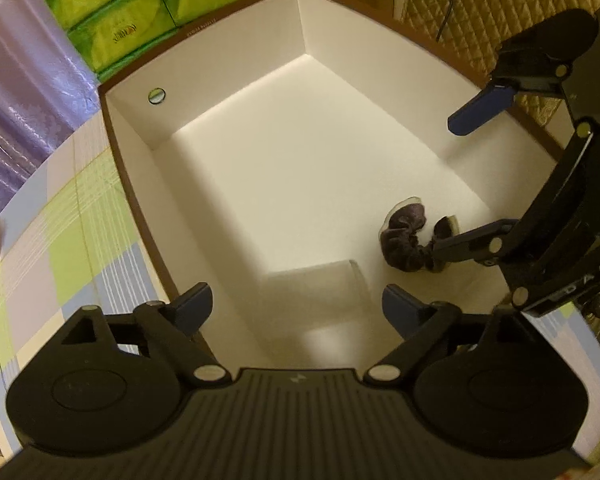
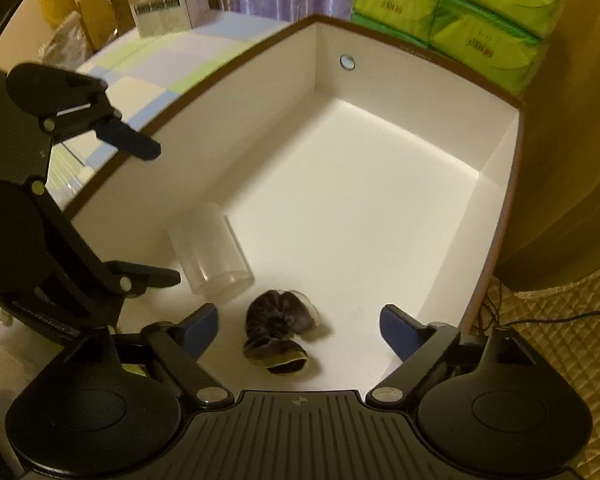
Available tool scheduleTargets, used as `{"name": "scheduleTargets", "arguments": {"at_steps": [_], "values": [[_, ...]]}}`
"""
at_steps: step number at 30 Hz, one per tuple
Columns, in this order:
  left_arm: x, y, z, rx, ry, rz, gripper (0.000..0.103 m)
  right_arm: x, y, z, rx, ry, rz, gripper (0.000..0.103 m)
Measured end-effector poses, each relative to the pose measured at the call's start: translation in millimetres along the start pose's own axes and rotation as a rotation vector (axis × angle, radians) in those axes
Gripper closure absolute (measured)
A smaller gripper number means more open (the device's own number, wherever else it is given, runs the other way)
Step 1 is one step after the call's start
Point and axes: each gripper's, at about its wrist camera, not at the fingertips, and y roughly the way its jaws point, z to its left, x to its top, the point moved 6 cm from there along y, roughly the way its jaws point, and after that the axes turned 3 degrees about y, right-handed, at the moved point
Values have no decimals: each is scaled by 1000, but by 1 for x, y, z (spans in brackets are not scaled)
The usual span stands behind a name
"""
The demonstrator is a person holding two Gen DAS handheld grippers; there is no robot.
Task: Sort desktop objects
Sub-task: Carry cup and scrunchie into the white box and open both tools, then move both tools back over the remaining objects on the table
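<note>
A white box with a brown rim (image 1: 132, 200) (image 2: 420, 54) fills both views. On its floor a clear plastic cup (image 1: 316, 292) (image 2: 212, 256) lies on its side. Beside it rests a dark velvet scrunchie (image 1: 406, 240) (image 2: 280, 328) with a bit of clear packaging. My left gripper (image 1: 300, 308) (image 2: 164, 216) hovers open over the box's near-left end, above the cup, with nothing between its fingers. My right gripper (image 2: 300, 328) (image 1: 446, 186) is open too, its fingers spread on either side of the scrunchie without touching it.
Green tissue packs (image 1: 132, 16) (image 2: 460, 8) are stacked behind the box. A checked tablecloth (image 1: 60, 248) lies left of it, with cartons (image 2: 156, 4) and a purple curtain (image 1: 16, 80) beyond. A quilted cover (image 2: 560, 340) with a cable sits right of the box.
</note>
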Motion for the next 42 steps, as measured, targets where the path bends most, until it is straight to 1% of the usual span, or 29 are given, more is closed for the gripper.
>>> {"name": "scheduleTargets", "arguments": {"at_steps": [5, 8, 10, 15, 21, 31, 38, 42], "values": [[-5, -19, -1, 6, -23, -36, 13, 0, -14, 5, 16, 8, -40, 9], [-11, -37, 0, 17, -47, -67, 9, 0, -23, 9, 15, 8, -75, 5], [-15, -49, 3, 21, -67, -88, 9, 3, -29, 12, 21, 9, -99, 2], [-31, -82, 11, 57, -107, -137, 6, 3, -51, 25, 28, 21, -153, 2], [-55, -115, 21, 93, -146, -160, 6, 0, -70, 41, 26, 51, -195, 2], [-103, -158, 26, 125, -159, -211, 4, -21, -106, 73, -3, 135, -264, 2], [-152, -180, 31, 136, -186, -203, 4, -41, -123, 109, -45, 169, -287, 2], [-178, -188, 36, 139, -221, -198, 4, -53, -128, 132, -62, 179, -291, 2]]}}
